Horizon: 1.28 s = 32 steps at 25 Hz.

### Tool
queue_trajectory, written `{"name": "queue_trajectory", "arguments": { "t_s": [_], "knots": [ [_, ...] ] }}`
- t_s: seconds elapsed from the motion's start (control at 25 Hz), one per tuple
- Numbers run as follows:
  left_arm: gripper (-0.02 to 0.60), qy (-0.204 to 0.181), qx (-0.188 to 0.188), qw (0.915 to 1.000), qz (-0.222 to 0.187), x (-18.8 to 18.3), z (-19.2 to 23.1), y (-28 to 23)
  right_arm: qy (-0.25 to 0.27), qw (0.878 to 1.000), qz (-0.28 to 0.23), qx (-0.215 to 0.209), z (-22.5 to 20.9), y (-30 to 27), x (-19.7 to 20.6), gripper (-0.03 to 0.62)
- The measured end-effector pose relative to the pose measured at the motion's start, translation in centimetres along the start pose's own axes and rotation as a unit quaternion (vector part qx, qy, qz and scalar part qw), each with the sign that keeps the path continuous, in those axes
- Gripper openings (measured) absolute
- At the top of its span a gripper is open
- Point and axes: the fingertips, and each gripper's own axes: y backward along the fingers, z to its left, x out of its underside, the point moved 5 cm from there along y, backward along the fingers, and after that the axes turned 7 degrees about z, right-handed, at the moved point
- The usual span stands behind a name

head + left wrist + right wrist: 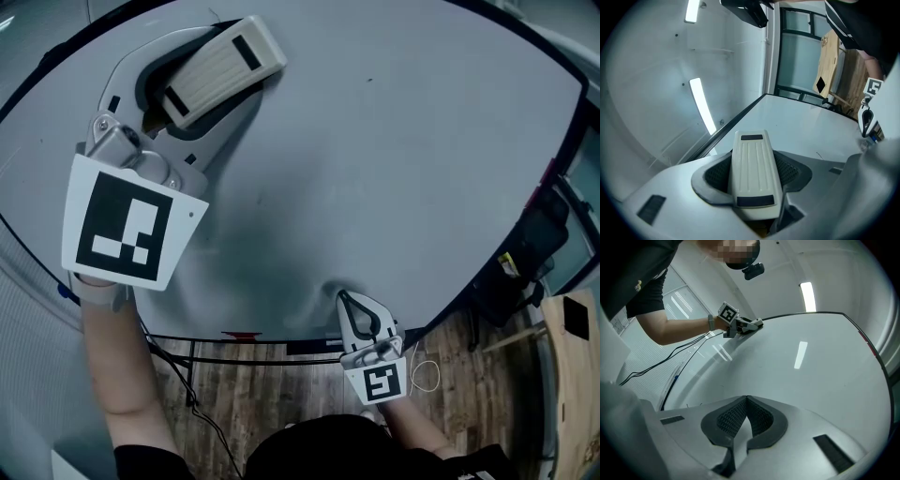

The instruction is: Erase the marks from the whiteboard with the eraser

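Two grippers over the pale whiteboard [394, 169]. At ten o'clock in the head view, left gripper [187, 103] clamped on the cream eraser [220, 67], pads pinching its long sides, ribbed back up, free end jutting toward one o'clock. Contact between eraser and board impossible to tell. At six o'clock, by the board's near edge, right gripper [361, 314] pinched tip to tip, nothing between the pads. Well apart, both.
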Motion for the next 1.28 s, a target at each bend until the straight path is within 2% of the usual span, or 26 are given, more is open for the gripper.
{"name": "queue_trajectory", "arguments": {
  "t_s": [0.08, 0.28, 0.48, 0.8, 1.28],
  "knots": [
    [0.266, -0.011, 0.011, 0.9999, 0.003, -1.5, -0.9, -1.1, 0.0, 1.0, 0.0, 0.004, -0.7, 0.5, -0.3, 0.028],
    [0.266, -0.031, 0.019, 0.9993, -0.008, -8.7, -2.9, -4.6, -0.003, 1.0, 0.002, 0.013, -5.3, 4.8, -1.1, 0.028],
    [0.267, -0.036, 0.032, 0.9989, -0.001, -11.8, -5.3, -7.2, 0.002, 0.999, 0.002, 0.033, -9.1, 7.2, -0.6, 0.028],
    [0.267, -0.049, 0.047, 0.9976, -0.013, -15.0, -10.9, -10.7, 0.012, 0.999, 0.016, 0.047, -13.0, 9.9, 0.7, 0.028],
    [0.266, -0.06, 0.097, 0.9935, -0.008, -17.3, -19.9, -12.1, 0.009, 0.998, 0.039, 0.052, -15.1, 12.7, 2.1, 0.028]
  ]
}}
